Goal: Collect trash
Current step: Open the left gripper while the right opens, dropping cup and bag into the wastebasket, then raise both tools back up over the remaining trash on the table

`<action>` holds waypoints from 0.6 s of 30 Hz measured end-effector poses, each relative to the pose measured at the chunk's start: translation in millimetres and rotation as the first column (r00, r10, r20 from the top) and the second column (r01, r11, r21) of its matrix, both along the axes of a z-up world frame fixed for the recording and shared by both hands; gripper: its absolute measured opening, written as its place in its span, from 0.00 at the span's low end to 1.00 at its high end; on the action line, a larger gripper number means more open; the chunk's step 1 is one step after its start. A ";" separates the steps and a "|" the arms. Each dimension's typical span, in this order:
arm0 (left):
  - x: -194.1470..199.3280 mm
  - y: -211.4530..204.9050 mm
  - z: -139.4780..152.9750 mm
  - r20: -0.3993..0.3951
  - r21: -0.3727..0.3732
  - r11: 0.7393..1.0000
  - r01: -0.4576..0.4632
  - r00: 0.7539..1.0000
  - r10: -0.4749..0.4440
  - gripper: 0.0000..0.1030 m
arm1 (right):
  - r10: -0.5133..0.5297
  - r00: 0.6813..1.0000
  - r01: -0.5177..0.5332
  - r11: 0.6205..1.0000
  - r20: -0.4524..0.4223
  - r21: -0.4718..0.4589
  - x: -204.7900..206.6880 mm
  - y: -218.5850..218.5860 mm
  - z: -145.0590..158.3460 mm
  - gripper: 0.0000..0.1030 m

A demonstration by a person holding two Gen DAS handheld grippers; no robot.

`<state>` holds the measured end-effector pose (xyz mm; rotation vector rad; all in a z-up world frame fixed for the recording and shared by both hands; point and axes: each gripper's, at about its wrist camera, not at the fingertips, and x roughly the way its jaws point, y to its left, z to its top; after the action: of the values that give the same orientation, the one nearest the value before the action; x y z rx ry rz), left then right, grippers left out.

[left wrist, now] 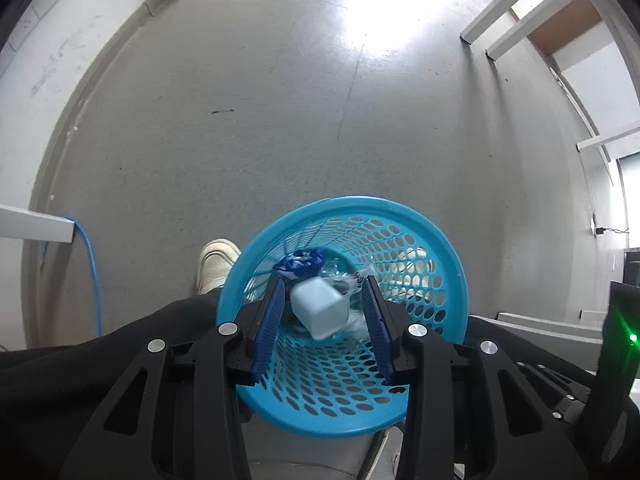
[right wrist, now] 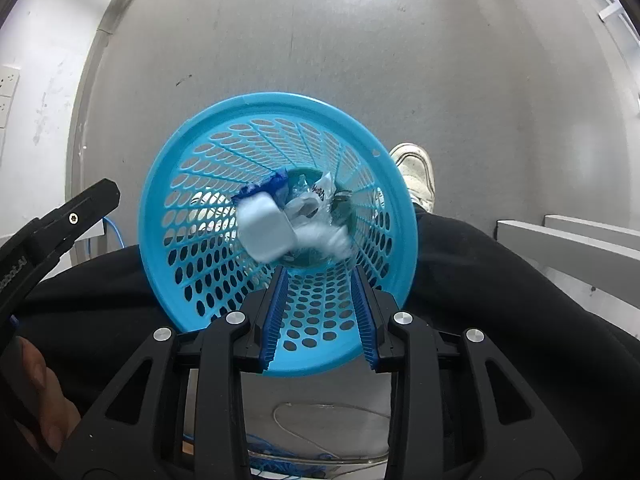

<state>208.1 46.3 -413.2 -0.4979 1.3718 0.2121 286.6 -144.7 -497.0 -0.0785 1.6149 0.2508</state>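
Observation:
A sky-blue perforated basket stands on the grey floor between a person's legs. Inside it lie a blue wrapper and clear plastic wrapping. A pale boxy carton shows blurred inside the basket, and beside it a blurred white crumpled wad. My left gripper hangs over the basket mouth, open; the carton sits in the gap between the pads, clear of both. My right gripper is also over the basket, open and empty.
Black trousers flank the basket, and a pale shoe rests on the floor beside it. A blue cable runs down by a white ledge. White table legs stand at the far right, with a white frame nearby.

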 end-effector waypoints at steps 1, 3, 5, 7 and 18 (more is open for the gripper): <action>-1.8 1.9 2.4 -0.005 0.003 1.000 -0.001 1.000 0.001 0.38 | 0.001 1.000 -0.001 1.000 0.005 -0.003 -2.2 -0.7 2.0 0.30; -7.2 2.2 7.4 -0.009 0.006 1.000 0.002 1.000 -0.002 0.38 | 0.007 1.000 -0.007 1.000 0.014 0.002 -7.6 -0.5 9.7 0.30; -14.3 2.0 12.9 -0.016 0.016 1.000 0.005 1.000 -0.004 0.38 | 0.027 0.999 -0.027 1.000 0.029 0.005 -13.8 0.7 18.3 0.31; -21.5 3.5 21.6 -0.007 0.019 1.000 0.000 1.000 0.000 0.38 | 0.041 0.997 -0.042 0.999 0.059 0.008 -20.8 2.0 30.3 0.33; -67.4 -0.6 86.9 0.164 0.124 0.992 0.024 0.985 -0.045 0.45 | 0.137 0.954 -0.150 0.988 0.268 0.028 -80.0 7.6 104.3 0.44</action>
<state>140.8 45.7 -326.3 -0.3811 1.1954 0.2193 206.6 -137.1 -392.7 -0.1859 1.3369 0.3755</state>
